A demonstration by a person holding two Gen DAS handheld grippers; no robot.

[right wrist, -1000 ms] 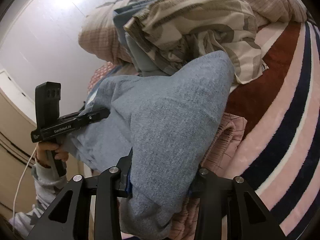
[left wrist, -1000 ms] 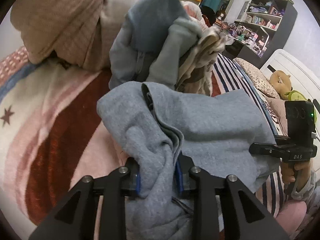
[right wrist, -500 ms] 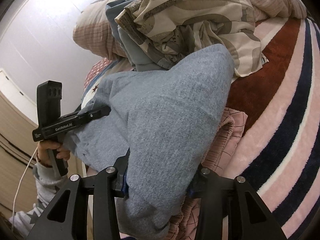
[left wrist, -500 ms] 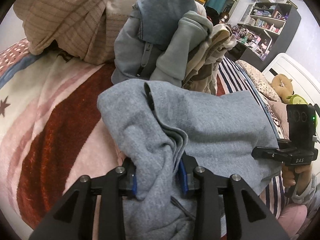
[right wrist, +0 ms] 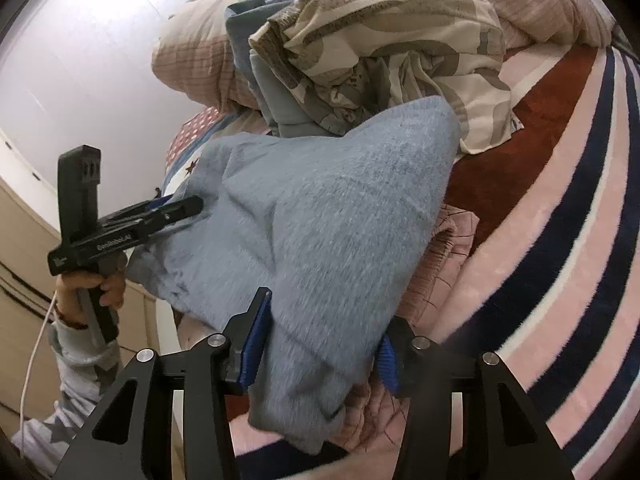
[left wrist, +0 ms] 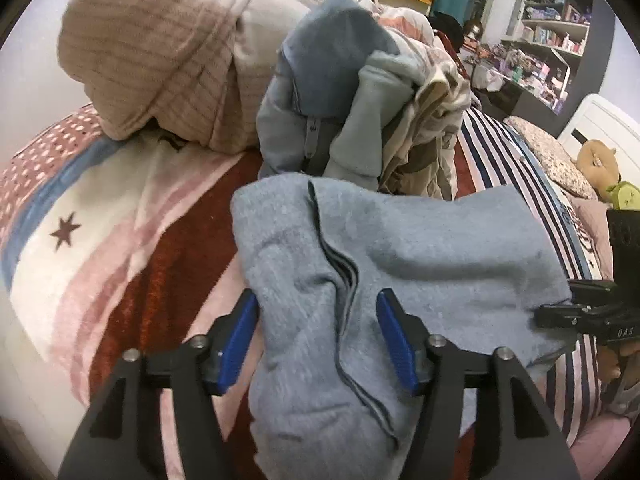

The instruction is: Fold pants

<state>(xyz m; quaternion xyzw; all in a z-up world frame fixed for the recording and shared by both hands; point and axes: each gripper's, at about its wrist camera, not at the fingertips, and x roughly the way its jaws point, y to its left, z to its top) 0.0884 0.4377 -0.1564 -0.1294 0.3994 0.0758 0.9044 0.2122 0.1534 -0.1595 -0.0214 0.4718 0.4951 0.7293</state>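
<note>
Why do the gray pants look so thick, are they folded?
Folded. The gray pants lie doubled on the striped blanket, with stacked cloth edges showing along the crease in the left wrist view.

Only two markings can be read, both white lettering on the black gripper bodies. In the left wrist view, the right gripper (left wrist: 552, 314) at the right edge carries the letters "DAS" low on its body, just above the hand holding it. In the right wrist view, the left gripper (right wrist: 188, 208) at the left has a line along its side that looks like "GenRobot.AI", though it is blurred. A small white mark at its near end is illegible.
</note>
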